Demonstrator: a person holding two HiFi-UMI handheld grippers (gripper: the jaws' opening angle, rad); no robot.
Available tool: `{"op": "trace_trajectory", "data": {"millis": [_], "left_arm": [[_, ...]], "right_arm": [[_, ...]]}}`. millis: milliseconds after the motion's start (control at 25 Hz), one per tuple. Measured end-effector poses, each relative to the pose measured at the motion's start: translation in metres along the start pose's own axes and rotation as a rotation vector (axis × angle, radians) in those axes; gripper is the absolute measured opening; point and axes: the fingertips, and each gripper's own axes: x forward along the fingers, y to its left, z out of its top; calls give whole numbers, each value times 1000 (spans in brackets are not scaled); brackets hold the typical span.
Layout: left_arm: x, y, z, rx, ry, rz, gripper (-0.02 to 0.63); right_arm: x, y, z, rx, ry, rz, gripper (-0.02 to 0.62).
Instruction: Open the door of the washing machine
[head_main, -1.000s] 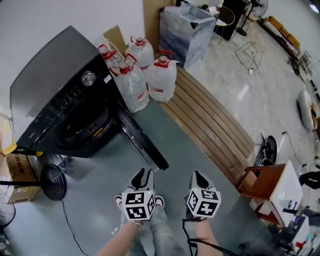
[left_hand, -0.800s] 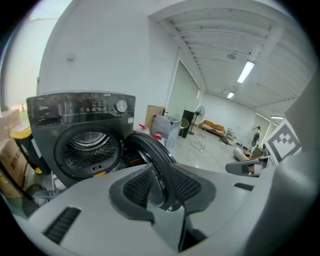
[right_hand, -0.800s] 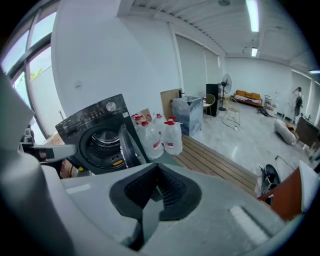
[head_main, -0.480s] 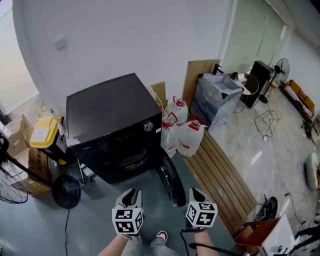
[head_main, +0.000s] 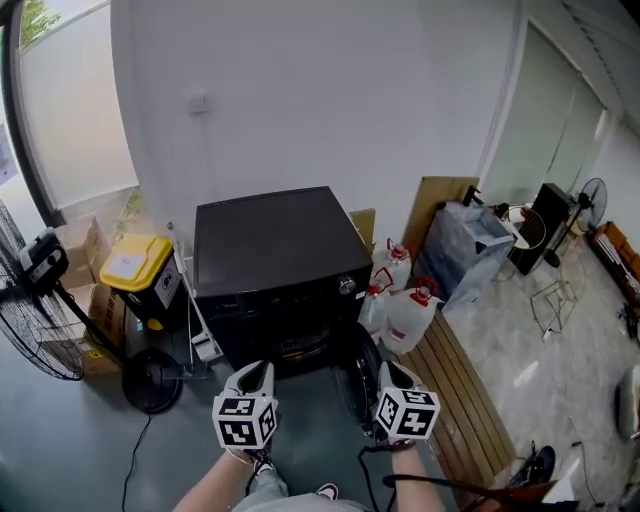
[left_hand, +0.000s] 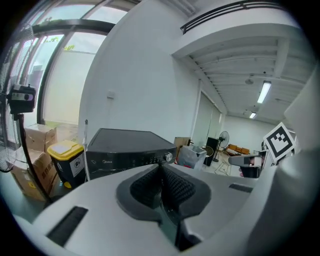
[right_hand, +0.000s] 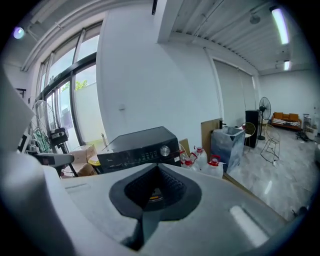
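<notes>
We're lifting both tongs up and away. The left tongs (head_main: 257, 370) have just been closing on nothing and are now sitting all but pressed together; the right tongs (head_main: 391, 369) are riding pressed together, empty too. Beyond them the door (head_main: 357, 385) is hanging open, edge-on beside the drum of the washing machine (head_main: 280, 250), which is now sitting farther off. We're judging the job done.
</notes>
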Motion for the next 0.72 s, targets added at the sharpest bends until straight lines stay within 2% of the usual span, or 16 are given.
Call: {"op": "trace_trajectory", "data": {"millis": [200, 320, 720], "left_arm": [[-3, 26, 28, -42, -43, 36, 18], [-3, 37, 40, -40, -62, 51, 15], [4, 64, 27, -54, -47, 76, 9]], "right_arm": [[1, 22, 26, -66, -22, 30, 5], [4, 29, 35, -92, -27, 33, 5], [19, 40, 29, -114, -12, 28, 5]]}}
